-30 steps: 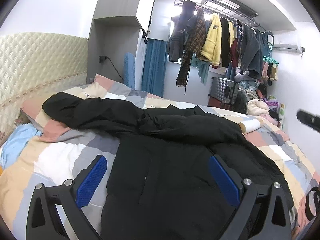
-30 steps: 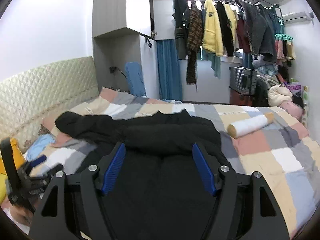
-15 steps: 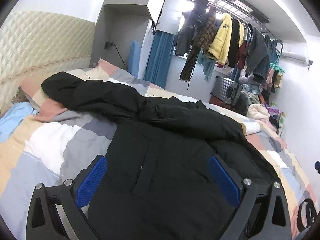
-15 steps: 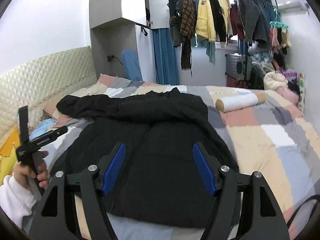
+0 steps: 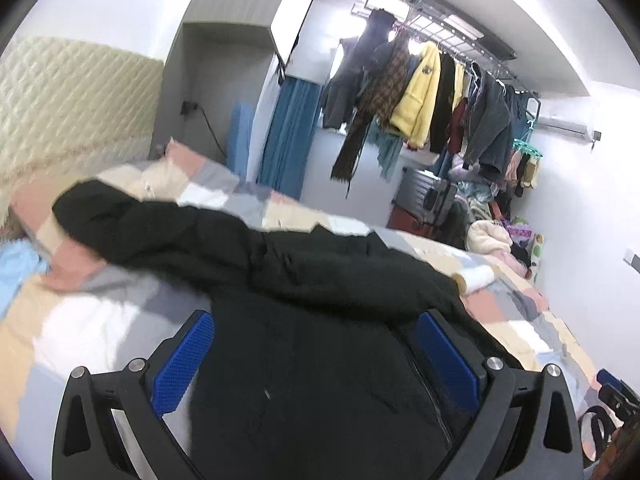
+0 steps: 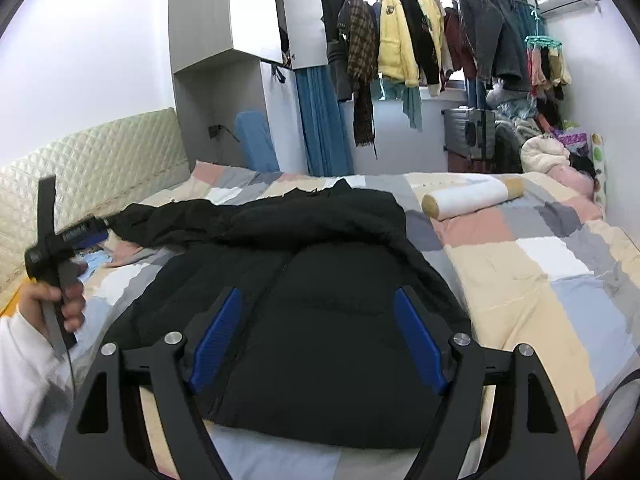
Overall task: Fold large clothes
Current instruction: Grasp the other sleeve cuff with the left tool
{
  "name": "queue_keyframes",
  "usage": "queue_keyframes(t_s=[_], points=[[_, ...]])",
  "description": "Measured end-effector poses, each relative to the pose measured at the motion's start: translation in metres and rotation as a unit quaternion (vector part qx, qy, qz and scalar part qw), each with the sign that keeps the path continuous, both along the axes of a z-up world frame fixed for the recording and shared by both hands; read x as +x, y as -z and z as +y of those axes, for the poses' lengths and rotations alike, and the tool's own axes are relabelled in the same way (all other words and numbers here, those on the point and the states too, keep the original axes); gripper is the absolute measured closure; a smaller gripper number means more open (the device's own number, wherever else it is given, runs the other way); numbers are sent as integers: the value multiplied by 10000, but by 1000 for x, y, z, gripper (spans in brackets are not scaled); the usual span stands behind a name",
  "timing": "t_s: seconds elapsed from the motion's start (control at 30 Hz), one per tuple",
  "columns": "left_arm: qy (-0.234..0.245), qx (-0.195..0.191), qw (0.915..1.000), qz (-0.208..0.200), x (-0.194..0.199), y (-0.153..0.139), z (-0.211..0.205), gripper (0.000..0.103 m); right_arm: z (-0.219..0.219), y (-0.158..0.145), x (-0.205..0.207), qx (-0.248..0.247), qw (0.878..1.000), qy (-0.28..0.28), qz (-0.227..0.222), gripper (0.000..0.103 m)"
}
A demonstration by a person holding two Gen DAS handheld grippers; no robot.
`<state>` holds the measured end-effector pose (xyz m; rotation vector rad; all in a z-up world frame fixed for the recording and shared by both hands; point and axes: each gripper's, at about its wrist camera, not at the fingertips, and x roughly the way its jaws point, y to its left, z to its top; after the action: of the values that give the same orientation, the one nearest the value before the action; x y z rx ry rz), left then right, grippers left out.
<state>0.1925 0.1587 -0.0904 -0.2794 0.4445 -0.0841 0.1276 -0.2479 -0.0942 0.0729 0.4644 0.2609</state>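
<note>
R gripper (image 6: 316, 340) lower — jacket (image 6: 320, 280) below

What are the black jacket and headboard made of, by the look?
Black jacket: likely padded synthetic shell, matte; puffy, soft thick folds. Headboard: cream quilted upholstery, maybe faux leather; diamond stitching, slight sheen. Neither is certain from the look alone.

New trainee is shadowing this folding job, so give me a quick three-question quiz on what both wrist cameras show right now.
1. True or false: the right gripper is clamped on the black padded jacket.
2. What lies on the patchwork quilt beyond the jacket, to its right? A) white rolled bolster with tan ends B) laptop C) shoes
3. Fill in: the jacket's sleeve stretches toward the quilted cream ____.

Key: 1 false, both it and the left gripper stand open, nothing held. 2 A. 3 headboard.
</note>
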Motion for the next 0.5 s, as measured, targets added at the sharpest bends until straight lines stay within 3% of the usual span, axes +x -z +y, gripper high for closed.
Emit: queue_keyframes(t_s=[0.2,0.37,0.5], points=[[-269,187,9991,283,37,-11,55,0,6,5,9,53,10000,-55,20,24],[-677,-271,9963,454,73,-13,129,0,9,12,16,261,9991,-161,308,24],[-1025,-758,9895,675,109,2,194,0,14,19,26,280,9981,-81,535,24]])
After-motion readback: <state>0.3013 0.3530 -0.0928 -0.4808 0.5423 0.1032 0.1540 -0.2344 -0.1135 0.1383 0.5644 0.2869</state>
